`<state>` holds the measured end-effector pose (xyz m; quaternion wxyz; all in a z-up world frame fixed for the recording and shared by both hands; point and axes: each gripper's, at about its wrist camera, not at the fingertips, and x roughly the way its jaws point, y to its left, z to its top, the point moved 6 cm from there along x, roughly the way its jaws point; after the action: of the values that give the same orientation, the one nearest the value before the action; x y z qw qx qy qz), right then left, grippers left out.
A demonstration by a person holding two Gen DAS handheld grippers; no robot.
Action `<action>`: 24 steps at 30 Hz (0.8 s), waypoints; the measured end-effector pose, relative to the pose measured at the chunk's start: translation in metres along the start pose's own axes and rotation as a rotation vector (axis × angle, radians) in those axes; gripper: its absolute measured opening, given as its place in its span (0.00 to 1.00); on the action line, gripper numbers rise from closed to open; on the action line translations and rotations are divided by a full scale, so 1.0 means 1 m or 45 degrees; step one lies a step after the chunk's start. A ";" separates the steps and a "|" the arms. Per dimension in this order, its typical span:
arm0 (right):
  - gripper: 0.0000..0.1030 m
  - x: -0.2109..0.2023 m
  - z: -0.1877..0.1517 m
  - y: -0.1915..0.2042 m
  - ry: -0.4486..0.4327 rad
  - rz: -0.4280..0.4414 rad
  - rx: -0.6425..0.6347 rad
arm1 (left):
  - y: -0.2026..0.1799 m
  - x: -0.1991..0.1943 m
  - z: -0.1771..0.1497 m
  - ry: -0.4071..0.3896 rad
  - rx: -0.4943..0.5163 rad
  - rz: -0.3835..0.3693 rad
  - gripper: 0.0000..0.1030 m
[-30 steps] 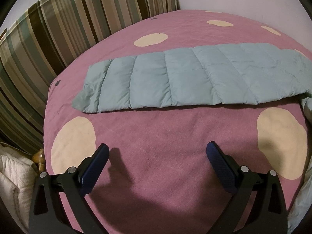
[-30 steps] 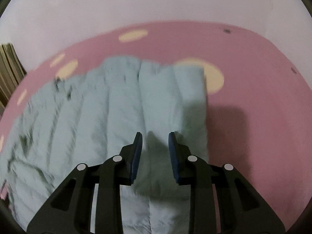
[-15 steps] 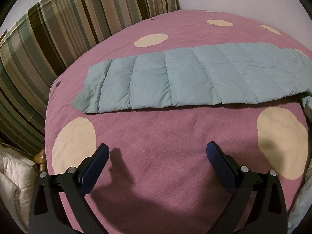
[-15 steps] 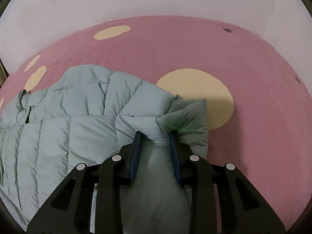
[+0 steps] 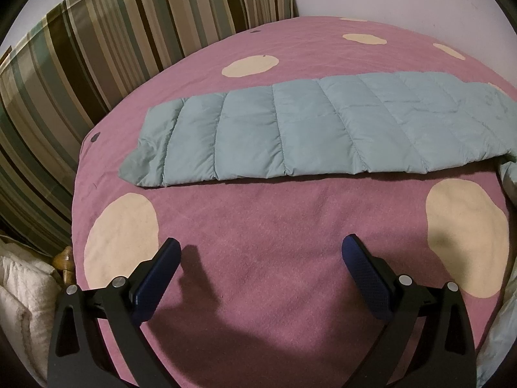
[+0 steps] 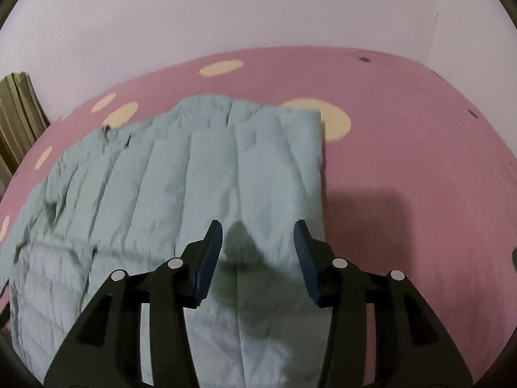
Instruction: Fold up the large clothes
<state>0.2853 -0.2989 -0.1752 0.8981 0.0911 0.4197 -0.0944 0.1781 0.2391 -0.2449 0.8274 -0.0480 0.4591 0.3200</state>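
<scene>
We read the quilted jacket [image 6: 200, 200] as light, puffy and slick: it should slump, trap air and slide on itself, so a deep pinch at a hem or corner looks safer than a bite on a smooth panel. It lies flat on the pink spotted bedspread [image 6: 404, 135]. Its right edge runs just past the right gripper [image 6: 258, 237]; its long folded strip [image 5: 307, 132] stretches well ahead of the left gripper [image 5: 261, 252].

Right gripper: jaws about half apart, nothing pinched, cloth below and between them but pads clear of it. Left gripper: jaws wide, empty, over bare bedspread.

Against half a second ago: the right jaws then held a bunched fold; they have just been opening, and the fold now lies spread flat. Left gripper and its view unchanged. Striped cushion [image 5: 97, 48] beyond the bed's left side.
</scene>
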 end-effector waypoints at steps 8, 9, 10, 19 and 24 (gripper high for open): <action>0.45 -0.015 0.002 0.014 -0.048 -0.010 -0.010 | 0.000 -0.001 -0.001 0.001 -0.003 -0.004 0.96; 0.46 -0.014 0.004 0.018 -0.052 -0.008 -0.026 | 0.000 -0.001 -0.001 0.001 -0.003 -0.004 0.96; 0.46 -0.010 0.005 0.021 -0.046 -0.006 -0.035 | 0.000 -0.001 -0.001 0.001 -0.003 -0.005 0.96; 0.48 0.034 -0.015 0.021 0.065 -0.011 -0.035 | 0.000 -0.002 -0.001 0.005 -0.009 -0.011 0.96; 0.53 0.041 -0.018 0.024 0.064 -0.041 -0.067 | -0.001 -0.003 -0.001 0.006 -0.012 -0.013 0.96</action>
<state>0.3035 -0.2754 -0.2166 0.8877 0.0631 0.4458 -0.0957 0.1764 0.2365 -0.2433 0.8278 -0.0549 0.4592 0.3177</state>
